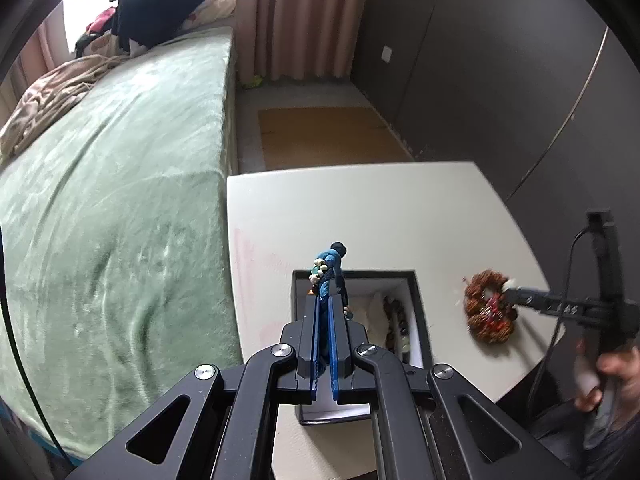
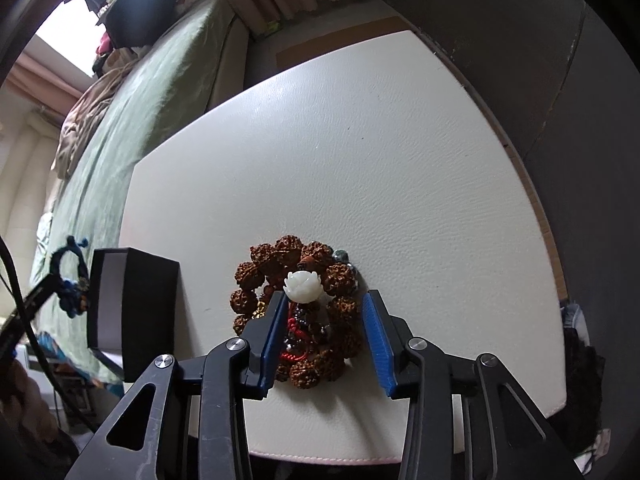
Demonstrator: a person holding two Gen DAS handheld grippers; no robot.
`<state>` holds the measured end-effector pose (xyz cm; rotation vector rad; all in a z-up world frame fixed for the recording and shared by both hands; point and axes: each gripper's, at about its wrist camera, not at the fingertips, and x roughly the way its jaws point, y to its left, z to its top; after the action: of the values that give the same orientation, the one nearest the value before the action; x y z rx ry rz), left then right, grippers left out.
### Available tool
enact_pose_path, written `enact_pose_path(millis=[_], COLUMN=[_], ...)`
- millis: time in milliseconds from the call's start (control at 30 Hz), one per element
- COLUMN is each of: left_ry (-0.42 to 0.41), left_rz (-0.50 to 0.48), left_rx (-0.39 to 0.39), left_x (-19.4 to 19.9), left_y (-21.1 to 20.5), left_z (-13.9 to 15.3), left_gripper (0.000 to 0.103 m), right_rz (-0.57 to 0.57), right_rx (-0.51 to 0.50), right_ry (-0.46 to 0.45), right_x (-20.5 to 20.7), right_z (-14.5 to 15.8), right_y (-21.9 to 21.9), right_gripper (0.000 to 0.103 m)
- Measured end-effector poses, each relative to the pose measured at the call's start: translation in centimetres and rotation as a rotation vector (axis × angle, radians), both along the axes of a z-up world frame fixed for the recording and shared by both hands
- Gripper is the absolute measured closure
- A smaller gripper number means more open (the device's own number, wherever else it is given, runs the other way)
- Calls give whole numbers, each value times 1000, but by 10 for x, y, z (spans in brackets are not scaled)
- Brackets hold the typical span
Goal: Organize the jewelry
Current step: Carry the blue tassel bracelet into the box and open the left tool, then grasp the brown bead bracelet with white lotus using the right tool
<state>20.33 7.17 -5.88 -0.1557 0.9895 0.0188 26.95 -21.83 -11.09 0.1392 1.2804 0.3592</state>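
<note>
A cream leather-textured table (image 2: 400,160) is standing beside a bed with a green blanket (image 1: 112,200), dark panels behind it. A bracelet of knobbly brown seed beads (image 2: 296,276), carrying a white carved lotus bead (image 2: 303,286) and red knotted cord, is lying flat on the table. The right gripper (image 2: 324,312) is pointing steeply down over it, its blue-padded fingers (image 2: 376,332) standing partly apart and straddling the near half of the bead ring; whether the pads are pressing on the beads is not clear. To the left of those fingers an open black box (image 1: 356,312) is sitting, more beads lying inside. The left gripper (image 1: 325,300) is angling down above the box, its fingers clenched on a blue braided bracelet (image 1: 328,268) with pale beads, which is sticking out past the fingertips
</note>
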Motion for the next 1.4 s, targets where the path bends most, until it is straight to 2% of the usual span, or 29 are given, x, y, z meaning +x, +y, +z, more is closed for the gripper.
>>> enact_pose_path(millis=[133,300,500,567,667,767,1133,1167,1267,1333,1400], left_ry=[52,94,150,137,116,113,67,63,51,49,49], left_rz=[-45,-94,-80,-69,-57,-45,-45,-43,-30,-23,-17], left_rx=[12,-55,-87,-102,-118,-137,-155,-157,-166,-171,-175], left_x=[7,20,32,32,31,30,19,17,13,11,8], left_y=[-12,-26,-25,-21,-16,-12,-9,-8,-2,2,5], left_z=[-13,-27,-38,-35,-31,-30,-15,-14,-11,-10,-9], left_gripper=[99,99,98,98,97,94,93,93,93,93,93], right_rz=[7,25,31,38,44,41,36,42,48,59,75], right_rx=[-32,-59,-67,-70,-50,-44,74,102,166,166,120], right_ry=[-1,6,27,22,19,-6,-122,-138,-177,-202,-205], right_x=[-1,-1,1,2,2,0,-18,-20,-27,-32,-33], right_z=[-1,-4,-11,-11,-9,-4,44,50,68,76,76], right_y=[-1,-2,-9,-7,-7,-3,-1,0,5,13,21], right_gripper=[63,63,63,63,77,77,79,99,102,102,102])
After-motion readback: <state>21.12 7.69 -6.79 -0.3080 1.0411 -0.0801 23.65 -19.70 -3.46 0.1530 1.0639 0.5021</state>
